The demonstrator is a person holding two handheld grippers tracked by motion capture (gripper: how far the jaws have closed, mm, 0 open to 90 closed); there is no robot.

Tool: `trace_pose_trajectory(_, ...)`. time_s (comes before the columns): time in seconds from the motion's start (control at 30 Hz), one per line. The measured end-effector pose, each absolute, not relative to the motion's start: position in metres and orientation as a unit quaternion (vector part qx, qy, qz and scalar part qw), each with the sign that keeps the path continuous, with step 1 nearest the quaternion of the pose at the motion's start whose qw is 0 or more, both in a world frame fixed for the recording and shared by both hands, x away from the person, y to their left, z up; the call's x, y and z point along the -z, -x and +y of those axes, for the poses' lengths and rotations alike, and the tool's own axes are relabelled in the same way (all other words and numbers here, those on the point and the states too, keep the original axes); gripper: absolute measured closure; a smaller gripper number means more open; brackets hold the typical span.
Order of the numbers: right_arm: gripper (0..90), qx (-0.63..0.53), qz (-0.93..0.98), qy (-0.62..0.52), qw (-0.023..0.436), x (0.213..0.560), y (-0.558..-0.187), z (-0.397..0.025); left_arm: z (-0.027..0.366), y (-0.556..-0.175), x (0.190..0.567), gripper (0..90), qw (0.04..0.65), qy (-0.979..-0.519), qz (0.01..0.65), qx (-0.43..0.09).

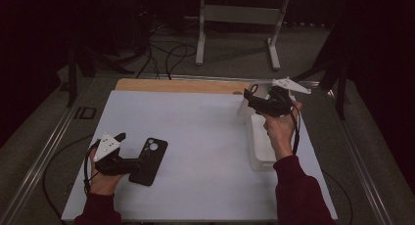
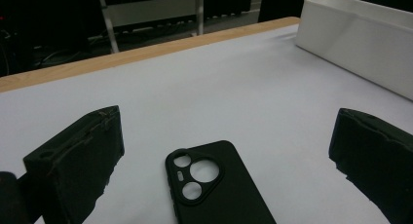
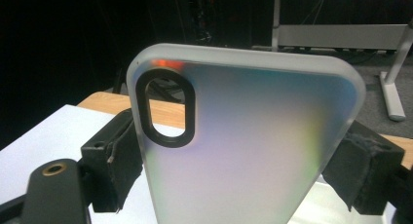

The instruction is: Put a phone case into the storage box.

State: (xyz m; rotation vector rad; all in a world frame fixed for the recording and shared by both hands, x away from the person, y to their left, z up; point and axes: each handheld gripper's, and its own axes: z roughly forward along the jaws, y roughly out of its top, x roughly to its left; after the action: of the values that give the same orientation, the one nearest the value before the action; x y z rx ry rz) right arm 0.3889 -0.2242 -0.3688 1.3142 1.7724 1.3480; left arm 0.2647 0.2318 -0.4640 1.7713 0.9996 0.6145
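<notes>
Nearest the high camera, two dark red sleeves enter from the bottom edge, each hand holding a gripper over the white worktop [image 1: 195,137]. Left gripper [image 1: 128,161], near the front left corner: its jaws are spread wide and hold nothing. They stand on either side of a black phone case [image 1: 149,161] without touching it. In the left gripper view this black phone case [image 2: 216,187] lies flat on the worktop with its back up, the camera cut-outs toward the far edge, between the two black pads [image 2: 78,160].

Right gripper [image 1: 257,100], raised above the far right part of the worktop: its jaws are closed on the two long sides of a frosted clear phone case [image 1: 250,99]. In the right gripper view the frosted clear phone case [image 3: 248,141] stands upright between the pads [image 3: 114,163], its oval black-rimmed camera opening at upper left, clear of the worktop.

White tray [image 1: 259,142]: an open rectangular container lying along the right edge of the worktop, just below the raised right gripper. In the left gripper view the white tray [image 2: 355,44] stands well apart from the black case.
</notes>
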Motion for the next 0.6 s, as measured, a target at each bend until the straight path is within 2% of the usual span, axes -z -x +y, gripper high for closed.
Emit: trace_pose_trajectory(0.6,16.8,-0.483,0.647,-0.515,0.289,0.374,-0.404,-0.235,0.232,-0.265,0.464,0.0,0.486,-0.727,0.412,-0.255)
